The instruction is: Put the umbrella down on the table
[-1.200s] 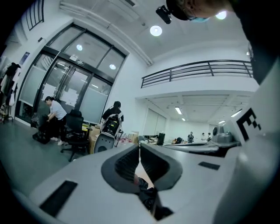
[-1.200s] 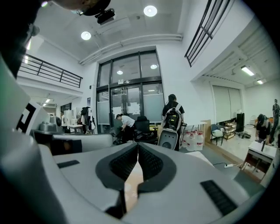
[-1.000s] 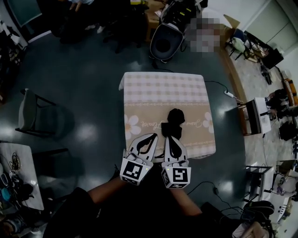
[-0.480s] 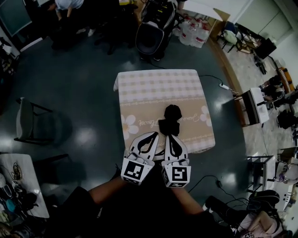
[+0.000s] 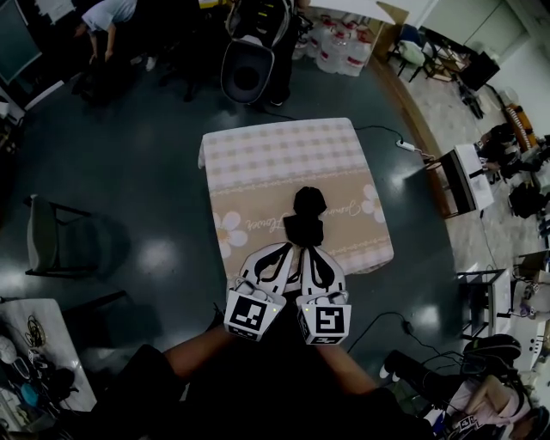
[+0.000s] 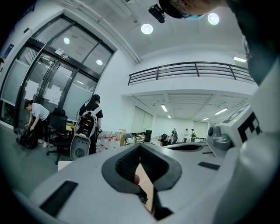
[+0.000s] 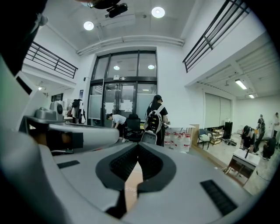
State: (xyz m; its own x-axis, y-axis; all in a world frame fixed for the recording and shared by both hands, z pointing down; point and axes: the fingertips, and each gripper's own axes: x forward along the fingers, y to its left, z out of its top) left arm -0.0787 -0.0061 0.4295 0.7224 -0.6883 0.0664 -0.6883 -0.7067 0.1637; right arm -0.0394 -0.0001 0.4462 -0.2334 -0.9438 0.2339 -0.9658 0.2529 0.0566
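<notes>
A folded black umbrella (image 5: 304, 215) lies on the table (image 5: 258, 163), which has a beige checked cloth with daisy prints. It rests on the near half, its near end just beyond my grippers. My left gripper (image 5: 287, 248) and right gripper (image 5: 310, 250) are side by side over the table's near edge, both shut and holding nothing. In the left gripper view the left gripper's (image 6: 140, 145) jaws meet at the tips, with tan cloth below them. The right gripper's (image 7: 139, 145) jaws also meet in its own view. Neither gripper view shows the umbrella.
A dark pod-shaped cart (image 5: 248, 76) stands past the table's far edge, with water bottles (image 5: 337, 51) beside it. A chair (image 5: 50, 234) is at the left, a small desk (image 5: 462, 177) at the right, a cluttered white table (image 5: 34, 352) at the lower left. A person (image 5: 103, 17) bends far off.
The head view has swung, so the table and umbrella sit further left and higher in the picture. Both grippers stay shut, side by side at the near edge.
</notes>
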